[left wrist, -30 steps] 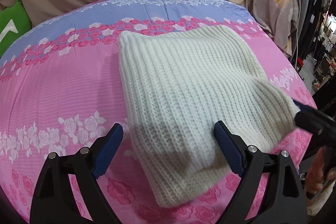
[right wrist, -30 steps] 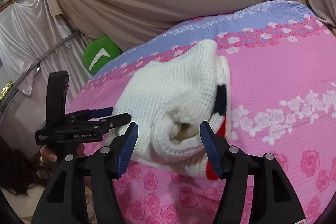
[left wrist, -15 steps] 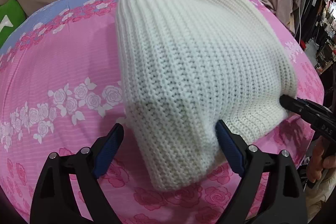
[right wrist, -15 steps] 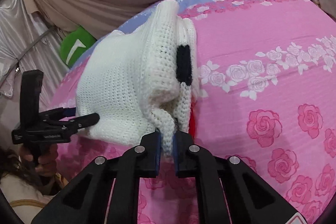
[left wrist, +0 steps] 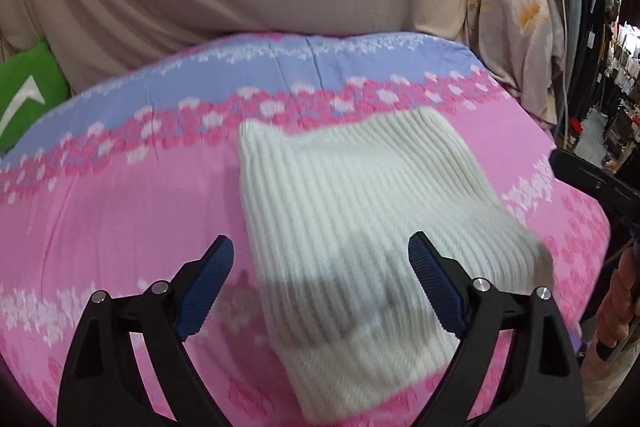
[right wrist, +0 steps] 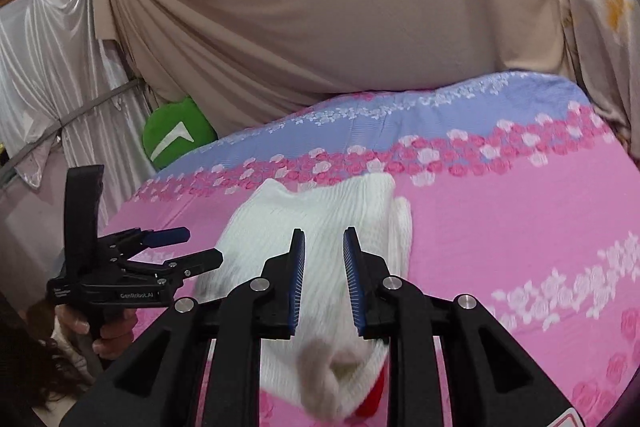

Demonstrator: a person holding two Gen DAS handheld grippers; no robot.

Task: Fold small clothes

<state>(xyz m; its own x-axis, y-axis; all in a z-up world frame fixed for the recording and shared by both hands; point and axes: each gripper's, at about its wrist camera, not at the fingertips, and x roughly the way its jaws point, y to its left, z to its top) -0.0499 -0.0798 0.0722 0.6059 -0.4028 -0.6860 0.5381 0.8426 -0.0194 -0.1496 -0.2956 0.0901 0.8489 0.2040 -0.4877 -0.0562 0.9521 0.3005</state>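
Your pink floral sheet [left wrist: 100, 211], with its lilac band along the far edge, covers the whole work surface, and one tan drape [right wrist: 320, 7] hangs behind it in both views. Only your left wrist view shows the flowered cloth [left wrist: 516, 27] and the hanging clothes [left wrist: 592, 7] off to the right; only your right wrist view shows the silvery curtain [right wrist: 52, 67] to the left.

One white knitted garment [left wrist: 360, 227] lies folded on the sheet, near its middle. From your left wrist it reads as a plain ribbed rectangle; from your right wrist you also see its rolled, layered near end and a bit of red [right wrist: 372, 399] under that end, though blur makes it hard to say what the red part is.

One green cushion [right wrist: 176, 133] sits at the sheet's far left corner.

You hold two grippers. Your left gripper [left wrist: 320, 291] has its jaws spread wide, hovering over the garment's near left part and grasping nothing. Your right gripper [right wrist: 323, 283] has its jaws parted by a narrow gap above the garment's near end, also released, with no fabric between the pads.
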